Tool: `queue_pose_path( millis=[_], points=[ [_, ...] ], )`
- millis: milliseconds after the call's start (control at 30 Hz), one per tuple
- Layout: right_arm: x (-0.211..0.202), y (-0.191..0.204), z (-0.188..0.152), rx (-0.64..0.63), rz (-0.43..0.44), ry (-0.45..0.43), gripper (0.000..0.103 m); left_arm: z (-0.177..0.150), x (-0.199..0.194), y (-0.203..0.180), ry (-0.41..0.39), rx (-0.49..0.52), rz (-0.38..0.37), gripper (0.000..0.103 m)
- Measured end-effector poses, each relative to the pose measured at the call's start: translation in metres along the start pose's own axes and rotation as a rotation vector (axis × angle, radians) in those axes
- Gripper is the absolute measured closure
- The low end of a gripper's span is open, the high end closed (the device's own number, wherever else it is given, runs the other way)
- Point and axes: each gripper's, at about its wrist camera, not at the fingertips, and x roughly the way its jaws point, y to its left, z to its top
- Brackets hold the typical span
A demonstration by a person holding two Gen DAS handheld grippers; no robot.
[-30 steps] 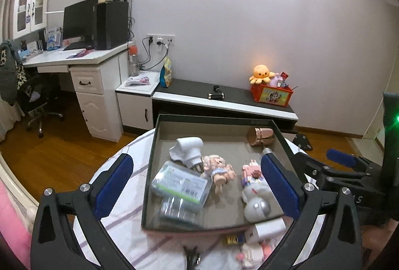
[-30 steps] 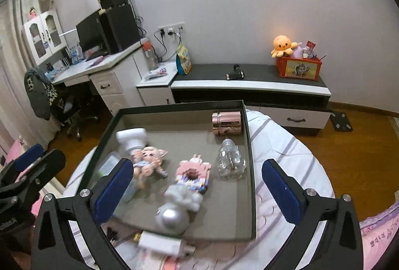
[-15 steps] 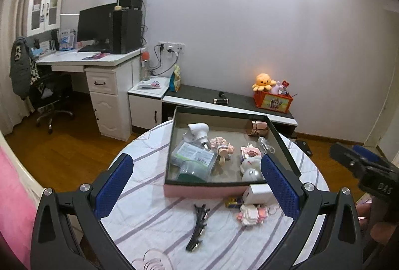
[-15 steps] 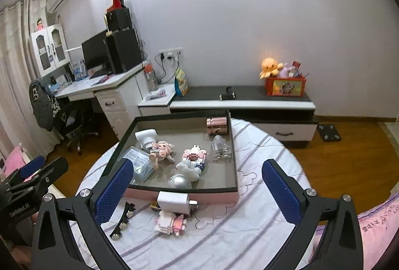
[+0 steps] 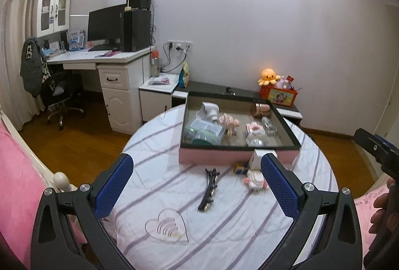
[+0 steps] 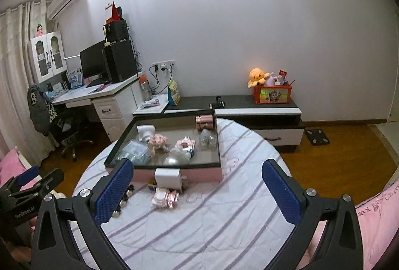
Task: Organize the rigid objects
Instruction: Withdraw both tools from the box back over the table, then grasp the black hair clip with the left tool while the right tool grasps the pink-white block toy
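Left gripper (image 5: 197, 185): we see both fingers spread wide, nothing between the blue pads (image 5: 113, 186). It hangs above the near edge of the round table (image 5: 154, 145).

Right gripper (image 6: 197, 191): fingers likewise wide apart and empty, over the near right part of the table.

Between the left fingers, on bare striped cloth: a black hair clip (image 5: 210, 189), lying lengthwise toward the tray, and a clear heart-shaped piece (image 5: 166, 227) closer to the near edge. These two are well apart.

Just beside the tray's near wall: a white charger (image 6: 167, 178) touching or almost touching the wall, a pink block toy (image 6: 165, 196) in front of it, and a small battery (image 5: 240, 167) to its left. These three crowd together.

Tray (image 5: 224, 156), pink sides with a dark rim, sits at the far edge of the table. Inside are a plug, dolls, a packet, a silver ball, a clear bottle, and a rose-gold tube (image 6: 205, 122) in the far right corner.

Cloth to the right of the tray and along the near right edge lies bare.
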Motion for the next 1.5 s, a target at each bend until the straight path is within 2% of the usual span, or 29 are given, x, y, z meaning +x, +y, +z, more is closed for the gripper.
queue_pose_path(
  millis=[367, 700, 933, 1067, 1267, 1500],
  points=[
    [-0.014, 0.001, -0.001, -0.002, 0.003, -0.028, 0.000, -0.001, -0.019, -0.008, -0.032, 0.025, 0.004, 0.000],
    [-0.010, 0.008, 0.001, -0.018, 0.008, -0.013, 0.000, -0.002, -0.018, -0.008, -0.028, 0.026, 0.003, 0.000],
    [0.006, 0.012, -0.001, -0.028, 0.015, 0.021, 0.000, -0.008, 0.000, -0.003, 0.001, 0.025, 0.005, 0.000],
    [0.029, 0.015, -0.008, -0.033, 0.019, 0.083, 0.000, -0.017, 0.026, 0.001, 0.056, 0.033, 0.014, 0.000],
    [0.079, 0.015, -0.033, -0.024, 0.026, 0.220, 0.000, -0.052, 0.083, 0.004, 0.211, 0.058, 0.017, 0.000],
    [0.130, 0.019, -0.060, -0.008, 0.053, 0.344, 0.000, -0.071, 0.132, -0.004, 0.307, 0.120, 0.021, 0.000]
  ],
)
